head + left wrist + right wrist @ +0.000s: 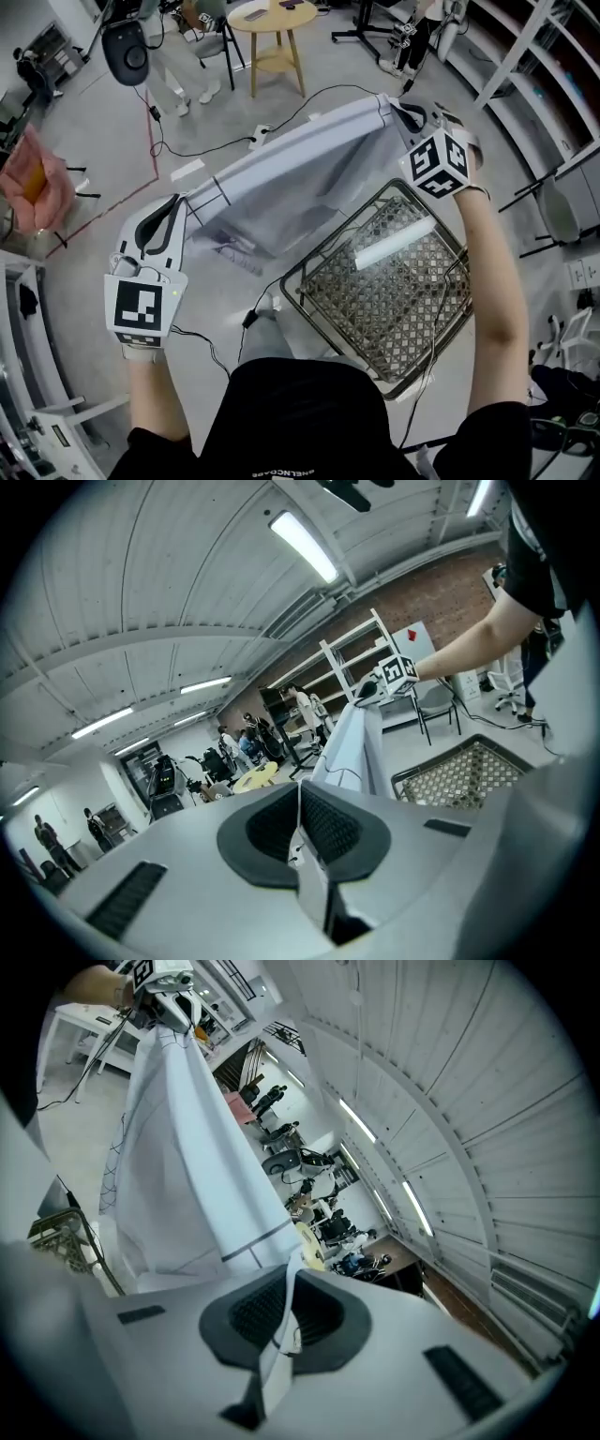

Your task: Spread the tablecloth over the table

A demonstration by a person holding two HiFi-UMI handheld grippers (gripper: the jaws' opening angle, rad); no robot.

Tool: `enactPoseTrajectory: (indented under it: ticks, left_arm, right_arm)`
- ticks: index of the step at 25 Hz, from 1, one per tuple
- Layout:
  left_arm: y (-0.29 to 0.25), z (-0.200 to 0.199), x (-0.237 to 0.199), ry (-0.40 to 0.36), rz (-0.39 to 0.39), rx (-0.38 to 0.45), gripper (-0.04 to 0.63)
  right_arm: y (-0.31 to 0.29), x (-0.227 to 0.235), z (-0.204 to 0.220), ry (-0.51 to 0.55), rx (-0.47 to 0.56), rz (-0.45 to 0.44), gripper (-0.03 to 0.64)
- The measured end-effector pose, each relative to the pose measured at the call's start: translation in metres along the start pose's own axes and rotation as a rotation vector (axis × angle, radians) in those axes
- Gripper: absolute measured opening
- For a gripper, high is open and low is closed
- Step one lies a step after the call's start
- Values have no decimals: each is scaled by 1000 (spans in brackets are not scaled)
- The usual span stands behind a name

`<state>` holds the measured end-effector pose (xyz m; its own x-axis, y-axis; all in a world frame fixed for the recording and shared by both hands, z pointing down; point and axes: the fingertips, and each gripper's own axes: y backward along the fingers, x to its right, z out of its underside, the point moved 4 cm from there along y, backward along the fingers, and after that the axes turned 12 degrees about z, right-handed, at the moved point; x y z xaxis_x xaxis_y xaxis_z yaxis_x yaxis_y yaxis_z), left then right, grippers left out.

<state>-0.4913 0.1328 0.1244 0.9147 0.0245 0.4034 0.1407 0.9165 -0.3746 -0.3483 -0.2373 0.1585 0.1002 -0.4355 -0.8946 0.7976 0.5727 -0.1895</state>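
A pale grey tablecloth (291, 178) with thin dark lines hangs stretched between my two grippers, above the far edge of a wire-mesh table (394, 300). My left gripper (178, 208) is shut on the cloth's left corner. My right gripper (401, 112) is shut on the right corner. In the left gripper view the cloth's edge (352, 752) runs from the closed pads (323, 832) away to the other gripper's marker cube (397, 670), with the mesh table (469, 771) below. The right gripper view shows the cloth (178, 1166) pinched between its pads (262, 1316).
A round wooden table (272, 19) and a chair stand on the floor beyond the cloth. Cables (281, 117) trail across the floor. White shelving (553, 84) runs along the right, and a pink bundle (33, 183) lies at the left. Several people stand in the background.
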Motion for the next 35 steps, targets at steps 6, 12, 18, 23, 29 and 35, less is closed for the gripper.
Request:
enactPoseTrajectory:
  ticks: [6,12,18,23,29,35]
  left_arm:
    - [27,-17,81,14,87,-82,17]
    - [35,-32,186,90,282,-91,15]
    - [24,-39,261,189,538,-62,15]
    - [3,-43,327,270,750,-55,15]
    - [-13,-47,416,288,1044,-97,15]
    - [-10,-67,559,207,1314,-119,15]
  right_arm:
    - [61,-22,39,-15,2,-41,9]
    - [122,-48,103,-75,-40,-40,9]
    - [169,-63,165,-198,-169,-38,9]
    - [215,-85,233,-299,-298,-62,9]
    - [269,-118,304,-429,-461,-58,9]
    - [376,-138,396,-538,-590,7,9]
